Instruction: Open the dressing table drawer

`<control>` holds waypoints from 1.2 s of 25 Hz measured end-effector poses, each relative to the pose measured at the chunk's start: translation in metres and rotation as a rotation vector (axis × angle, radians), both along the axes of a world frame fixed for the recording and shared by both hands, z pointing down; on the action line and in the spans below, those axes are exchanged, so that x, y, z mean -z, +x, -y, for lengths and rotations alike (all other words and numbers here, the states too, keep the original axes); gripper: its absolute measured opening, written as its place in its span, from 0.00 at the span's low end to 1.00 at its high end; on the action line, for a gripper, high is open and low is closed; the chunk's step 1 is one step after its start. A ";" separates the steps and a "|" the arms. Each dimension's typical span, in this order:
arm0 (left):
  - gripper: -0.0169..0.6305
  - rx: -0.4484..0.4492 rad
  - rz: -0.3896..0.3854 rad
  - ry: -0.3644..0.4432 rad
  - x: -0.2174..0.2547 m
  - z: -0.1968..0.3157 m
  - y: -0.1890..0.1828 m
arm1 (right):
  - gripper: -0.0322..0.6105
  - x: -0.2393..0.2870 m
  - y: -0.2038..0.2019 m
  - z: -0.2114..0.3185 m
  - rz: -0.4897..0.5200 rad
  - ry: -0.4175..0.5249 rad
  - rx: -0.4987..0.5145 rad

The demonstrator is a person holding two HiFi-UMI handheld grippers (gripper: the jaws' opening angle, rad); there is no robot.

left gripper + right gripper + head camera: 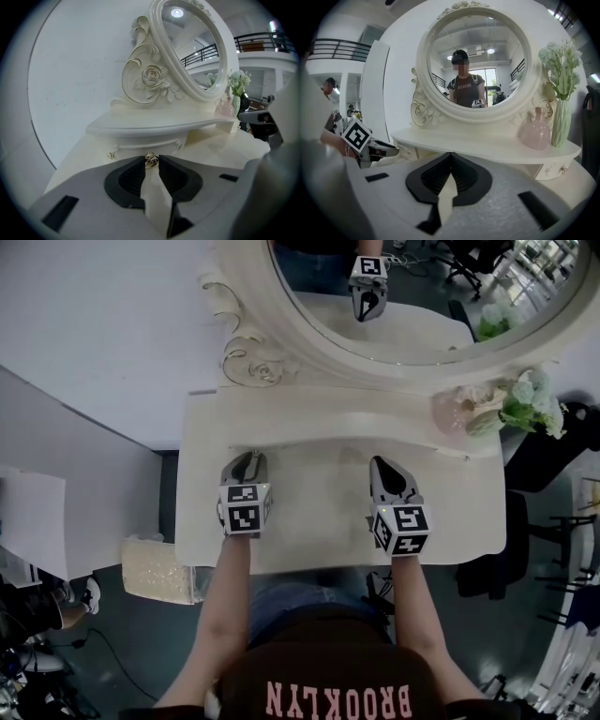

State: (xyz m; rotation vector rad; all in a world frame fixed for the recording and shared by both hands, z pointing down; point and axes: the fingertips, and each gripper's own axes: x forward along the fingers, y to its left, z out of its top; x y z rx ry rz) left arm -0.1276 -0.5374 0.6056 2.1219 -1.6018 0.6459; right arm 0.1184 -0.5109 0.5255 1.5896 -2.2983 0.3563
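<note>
Gripping step, by the look of it: left gripper (150, 161) with jaws narrowed onto the small gold knob (151, 159) of the drawer (133, 150), tucked under the raised shelf (154, 125) at the left of the dressing table (319, 521), and right gripper (450, 154) held alongside, tips pressed together on nothing. Facing the person knob-first, long axis lying side to side along the table's back. Next, probably: pull level and straight toward the body, keeping the pinch firm on so small a knob.
</note>
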 end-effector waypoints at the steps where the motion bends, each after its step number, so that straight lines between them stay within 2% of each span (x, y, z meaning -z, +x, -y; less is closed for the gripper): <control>1: 0.16 -0.002 0.000 -0.002 0.000 -0.002 0.000 | 0.05 0.000 0.000 -0.002 0.000 0.001 -0.001; 18: 0.16 -0.022 -0.008 -0.020 0.000 -0.030 0.002 | 0.05 0.002 0.008 -0.038 0.030 0.014 -0.048; 30: 0.16 -0.015 -0.006 -0.036 0.000 -0.051 0.002 | 0.05 0.002 0.007 -0.051 0.044 0.006 -0.041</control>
